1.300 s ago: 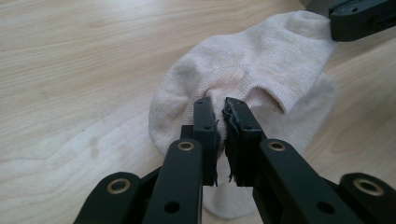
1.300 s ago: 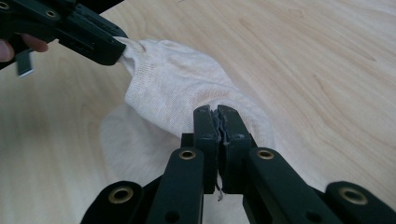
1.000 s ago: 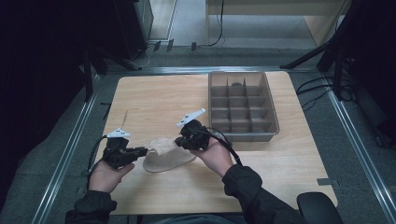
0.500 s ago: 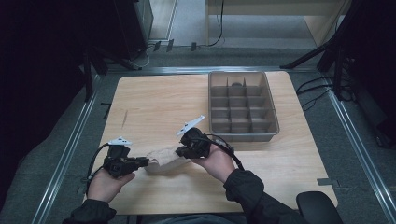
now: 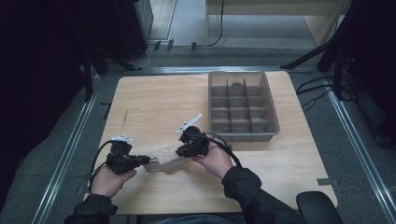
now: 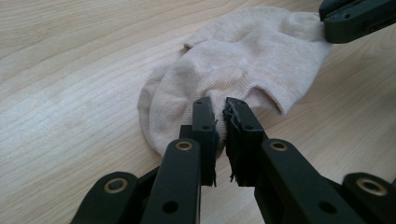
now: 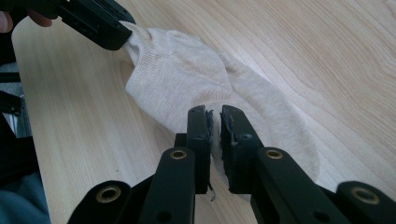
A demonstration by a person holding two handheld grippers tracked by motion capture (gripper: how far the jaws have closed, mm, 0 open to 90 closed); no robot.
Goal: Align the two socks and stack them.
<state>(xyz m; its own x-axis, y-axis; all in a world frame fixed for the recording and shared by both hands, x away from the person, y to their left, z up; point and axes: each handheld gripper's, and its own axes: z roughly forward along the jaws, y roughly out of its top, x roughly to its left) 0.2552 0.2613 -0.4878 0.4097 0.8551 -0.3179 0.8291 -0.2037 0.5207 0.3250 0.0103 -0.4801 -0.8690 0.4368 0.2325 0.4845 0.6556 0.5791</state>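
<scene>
A beige ankle sock (image 5: 164, 158) lies on the wooden table (image 5: 163, 102), stretched between the two grippers. My left gripper (image 5: 144, 161) is shut on the sock's left end; in the left gripper view its jaws (image 6: 220, 105) pinch a fold of the knit fabric (image 6: 243, 56). My right gripper (image 5: 180, 153) holds the other end. Its jaws (image 7: 212, 112) have just been opening a little, but sock fabric (image 7: 187, 65) is still caught in the narrow gap between the pads. Each gripper view shows the other gripper (image 6: 355, 18) (image 7: 102, 28) on the far end of the sock.
A grey tray (image 5: 243, 136) divided into several compartments stands at the back right of the table, just beyond my right hand. A small dark item sits in one far compartment (image 5: 237, 84). Metal rails (image 5: 65, 154) run along the table's sides.
Both hands have shifted slightly toward the near edge with the sock. The sock, a broader mound before, now lies narrower and drawn out between the grippers.
</scene>
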